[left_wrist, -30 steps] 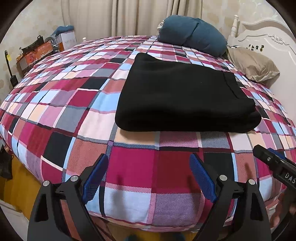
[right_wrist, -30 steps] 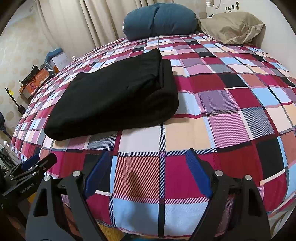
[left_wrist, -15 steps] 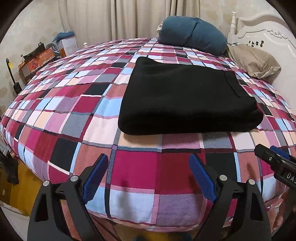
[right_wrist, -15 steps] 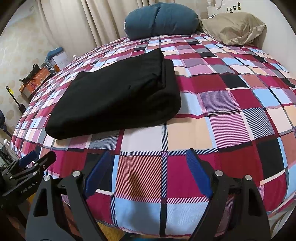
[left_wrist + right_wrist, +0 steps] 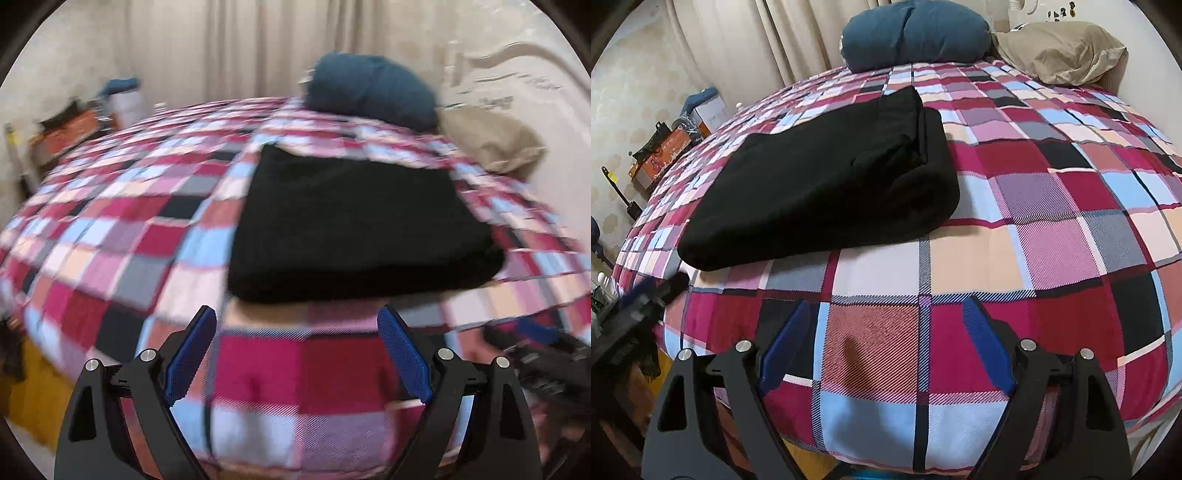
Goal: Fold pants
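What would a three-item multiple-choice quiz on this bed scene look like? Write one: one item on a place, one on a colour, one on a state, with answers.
1. Where do the pants lie?
A. On the checked bedspread
B. On the floor
C. On the tan pillow

2. What colour are the pants?
A. White
B. Black
C. Yellow

3. How does the right gripper stand?
A. Shut on the pants
B. Shut on a pillow
C. Open, holding nothing

Answers: 1 A, the folded bundle rests on the checks, short of the pillows. 2 B, it is a plain black bundle. 3 C, only bedspread shows between its blue pads; the left gripper is open too.
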`<act>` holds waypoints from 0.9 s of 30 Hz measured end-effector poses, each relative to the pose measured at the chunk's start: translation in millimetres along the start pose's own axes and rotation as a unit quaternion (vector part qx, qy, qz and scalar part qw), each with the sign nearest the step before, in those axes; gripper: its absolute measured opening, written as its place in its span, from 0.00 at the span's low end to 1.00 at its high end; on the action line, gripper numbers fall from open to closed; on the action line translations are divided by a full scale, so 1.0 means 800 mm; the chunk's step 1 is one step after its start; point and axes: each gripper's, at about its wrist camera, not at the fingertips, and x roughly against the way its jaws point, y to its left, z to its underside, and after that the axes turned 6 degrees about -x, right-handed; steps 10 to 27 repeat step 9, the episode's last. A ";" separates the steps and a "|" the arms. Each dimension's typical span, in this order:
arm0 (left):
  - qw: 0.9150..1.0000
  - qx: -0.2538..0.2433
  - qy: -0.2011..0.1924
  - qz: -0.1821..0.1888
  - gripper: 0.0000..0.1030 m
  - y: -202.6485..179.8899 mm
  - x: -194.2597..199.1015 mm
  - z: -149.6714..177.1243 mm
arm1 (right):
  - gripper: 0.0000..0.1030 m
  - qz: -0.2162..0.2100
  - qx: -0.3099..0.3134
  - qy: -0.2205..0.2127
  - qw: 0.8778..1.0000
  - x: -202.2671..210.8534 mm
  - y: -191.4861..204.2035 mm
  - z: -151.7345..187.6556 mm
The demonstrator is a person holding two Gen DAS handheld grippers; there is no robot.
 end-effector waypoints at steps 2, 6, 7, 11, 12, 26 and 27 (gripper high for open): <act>1.000 0.009 -0.020 -0.005 0.85 0.016 -0.004 -0.028 | 0.82 -0.002 0.002 0.008 1.000 -0.003 -0.001 -0.006; 1.000 0.017 -0.023 -0.013 0.85 0.073 -0.048 -0.097 | 0.82 -0.027 0.002 0.001 1.000 0.002 -0.010 -0.064; 0.998 0.026 -0.033 -0.052 0.85 0.104 -0.073 -0.126 | 0.83 -0.034 -0.004 -0.006 0.999 0.002 -0.017 -0.092; 0.994 0.050 -0.047 -0.091 0.85 0.150 -0.114 -0.168 | 0.93 -0.039 -0.007 -0.028 0.999 -0.001 -0.029 -0.146; 0.994 0.050 -0.047 -0.091 0.85 0.150 -0.114 -0.168 | 0.93 -0.039 -0.007 -0.028 0.999 -0.001 -0.029 -0.146; 0.994 0.050 -0.047 -0.091 0.85 0.150 -0.114 -0.168 | 0.93 -0.039 -0.007 -0.028 0.999 -0.001 -0.029 -0.146; 0.994 0.050 -0.047 -0.091 0.85 0.150 -0.114 -0.168 | 0.93 -0.039 -0.007 -0.028 0.999 -0.001 -0.029 -0.146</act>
